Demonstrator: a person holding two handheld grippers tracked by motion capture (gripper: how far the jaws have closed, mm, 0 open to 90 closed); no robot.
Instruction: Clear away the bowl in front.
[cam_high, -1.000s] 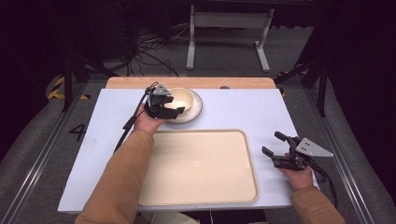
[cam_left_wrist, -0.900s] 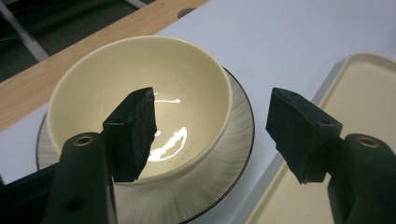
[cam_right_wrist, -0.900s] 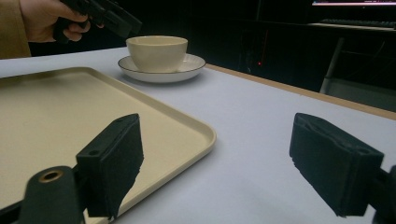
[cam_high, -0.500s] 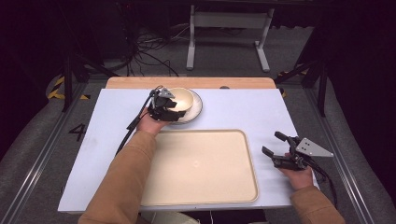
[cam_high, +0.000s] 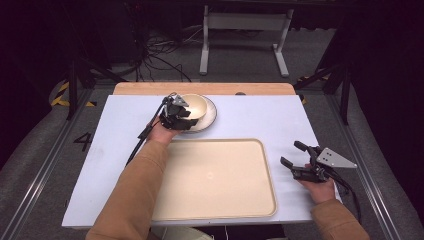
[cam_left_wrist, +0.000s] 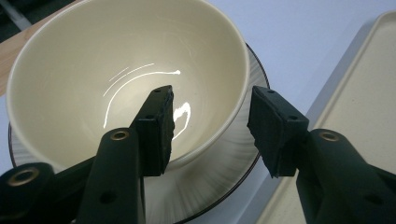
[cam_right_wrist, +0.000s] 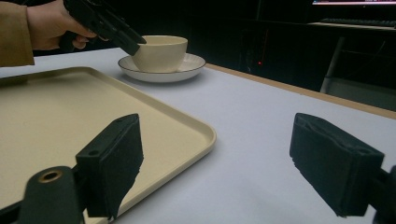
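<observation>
- Table (cam_high: 110, 165): a pale top with a wooden strip along its far edge.
- Bowl (cam_high: 194, 105): cream, upright and empty. It sits in a saucer (cam_high: 209, 117) near the far edge of the table, left of centre. The saucer is pale with a dark rim line.
- Tray (cam_high: 220, 180): cream, rectangular and empty. It lies along the near edge of the table at the centre; its far left corner is just beside the saucer.
- Left gripper (cam_high: 186, 119): held by the left hand (cam_high: 161, 131) at the near left side of the bowl. In the left gripper view its jaws stand apart and straddle the bowl's rim, one pad (cam_left_wrist: 158, 130) inside the bowl and the other outside above the saucer. A gap shows between the outer pad and the bowl wall; whether the inner pad touches cannot be told.
- Right gripper (cam_high: 296, 161): held by the right hand (cam_high: 320, 189) near the right edge of the table, just beside the tray's right rim. Its jaws are spread wide with nothing between them, over bare table.
- Sleeves: tan on both forearms.
</observation>
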